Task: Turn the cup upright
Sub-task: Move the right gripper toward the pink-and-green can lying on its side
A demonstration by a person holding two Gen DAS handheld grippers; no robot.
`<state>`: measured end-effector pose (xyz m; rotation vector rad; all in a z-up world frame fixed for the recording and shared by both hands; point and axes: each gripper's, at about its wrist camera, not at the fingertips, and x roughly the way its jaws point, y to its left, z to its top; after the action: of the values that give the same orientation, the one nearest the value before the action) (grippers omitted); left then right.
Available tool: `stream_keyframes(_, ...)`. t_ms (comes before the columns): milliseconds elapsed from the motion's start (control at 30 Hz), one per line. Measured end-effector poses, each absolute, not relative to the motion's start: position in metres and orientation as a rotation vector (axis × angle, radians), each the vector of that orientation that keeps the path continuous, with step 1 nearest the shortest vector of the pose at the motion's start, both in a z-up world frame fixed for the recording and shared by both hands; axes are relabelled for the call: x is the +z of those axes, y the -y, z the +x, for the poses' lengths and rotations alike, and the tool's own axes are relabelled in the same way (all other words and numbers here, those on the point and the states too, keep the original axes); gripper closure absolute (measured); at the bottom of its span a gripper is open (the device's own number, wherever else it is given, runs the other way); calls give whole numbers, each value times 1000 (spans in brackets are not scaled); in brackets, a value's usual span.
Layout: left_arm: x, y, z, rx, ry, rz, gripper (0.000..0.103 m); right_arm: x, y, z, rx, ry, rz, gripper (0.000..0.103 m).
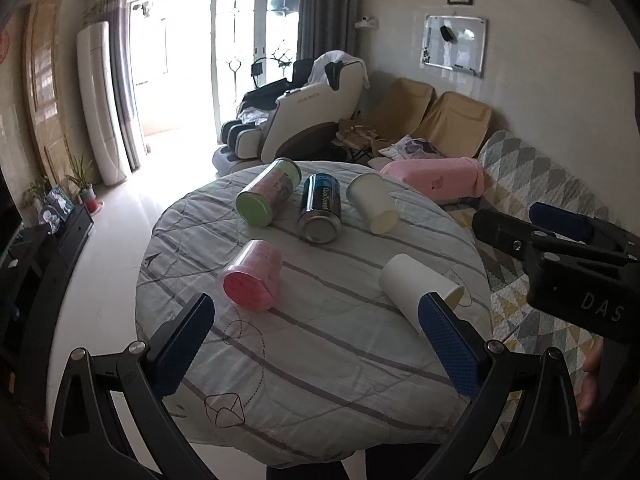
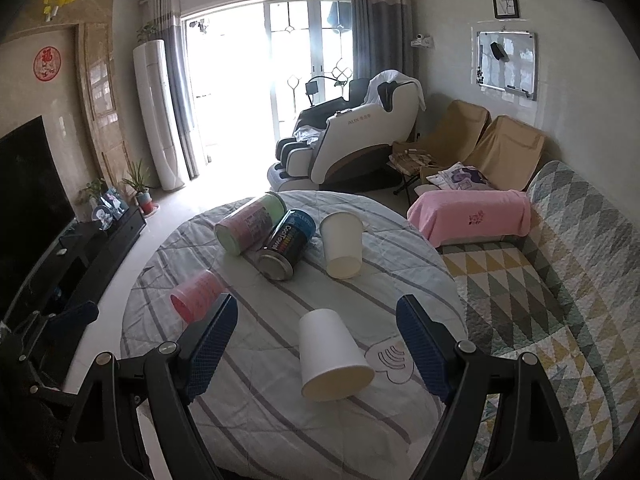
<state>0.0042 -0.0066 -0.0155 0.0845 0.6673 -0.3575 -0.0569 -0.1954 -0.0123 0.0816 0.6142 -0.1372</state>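
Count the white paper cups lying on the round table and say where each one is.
2. The near white cup lies on its side between the right hand-held gripper fingers. The far white cup lies tipped beside the dark can. None seems hidden.

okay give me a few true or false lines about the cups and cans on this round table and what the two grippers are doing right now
1. All five containers lie on their sides. True.
2. The right gripper grips the near white cup. False: open, nothing held.
3. The dark can lies between the green-ended can and the far white cup. True.
4. The left gripper holds the pink cup. False: open, clear of it.
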Motion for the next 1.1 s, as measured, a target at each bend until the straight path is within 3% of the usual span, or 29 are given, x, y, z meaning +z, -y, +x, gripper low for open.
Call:
stream_keyframes(600,4,35,-31,-354,-593,189,0,-3,205,-84,-138,-580,89,20)
stream_keyframes(1100,16,33,-20,-290,-432,127,0,7,198,-89,-74,-362,24,20)
